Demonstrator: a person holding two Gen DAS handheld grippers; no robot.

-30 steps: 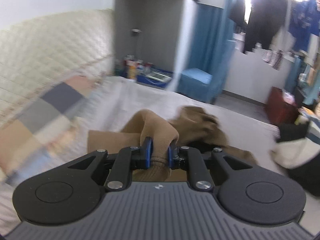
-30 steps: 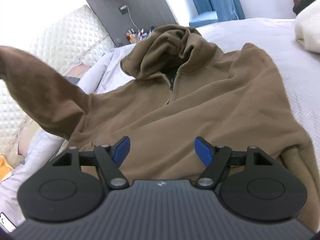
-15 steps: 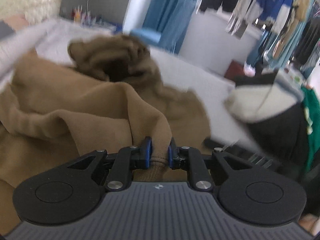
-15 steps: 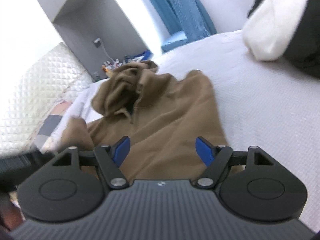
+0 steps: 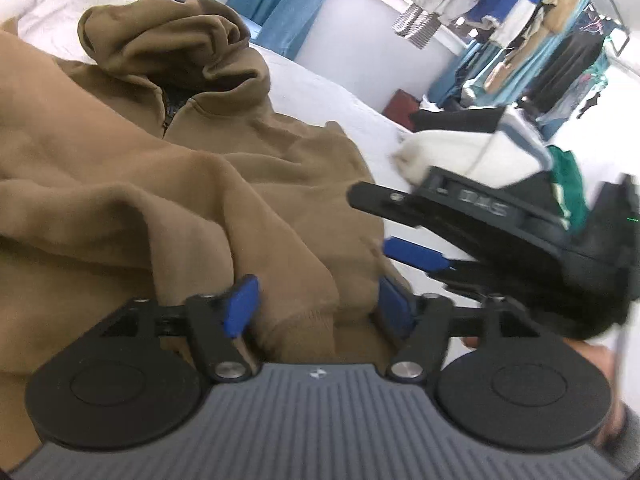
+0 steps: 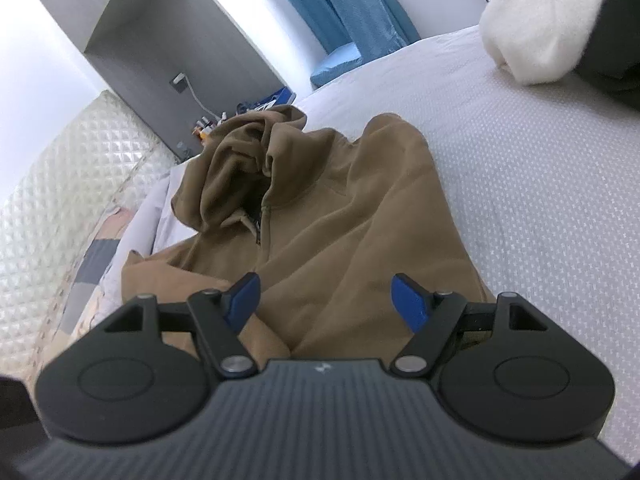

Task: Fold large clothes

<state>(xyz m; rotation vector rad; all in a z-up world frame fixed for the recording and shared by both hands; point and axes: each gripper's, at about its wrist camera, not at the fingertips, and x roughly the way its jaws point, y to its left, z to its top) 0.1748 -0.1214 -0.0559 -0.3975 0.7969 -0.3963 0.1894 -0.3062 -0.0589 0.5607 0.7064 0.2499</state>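
A brown hoodie [image 5: 120,184] lies on the white bed [image 5: 320,92], hood [image 5: 176,36] toward the headboard. Its sleeve [image 5: 248,240] is folded across the body, and the ribbed cuff [image 5: 304,320] rests between the jaws of my left gripper [image 5: 318,306], which is open and no longer grips it. My right gripper [image 6: 326,300] is open and empty, hovering over the hoodie's lower body [image 6: 340,240]. It also shows at the right of the left wrist view [image 5: 480,236], close beside the left gripper.
A pile of white and black clothes [image 5: 480,152] lies on the bed to the right, also in the right wrist view [image 6: 552,28]. A quilted headboard [image 6: 52,184] and patchwork pillow [image 6: 92,264] are at the left. A clothes rack [image 5: 520,20] stands beyond.
My left gripper carried the sleeve across the hoodie body, then opened and let the cuff go. My right gripper stayed open and drew back toward the hem.
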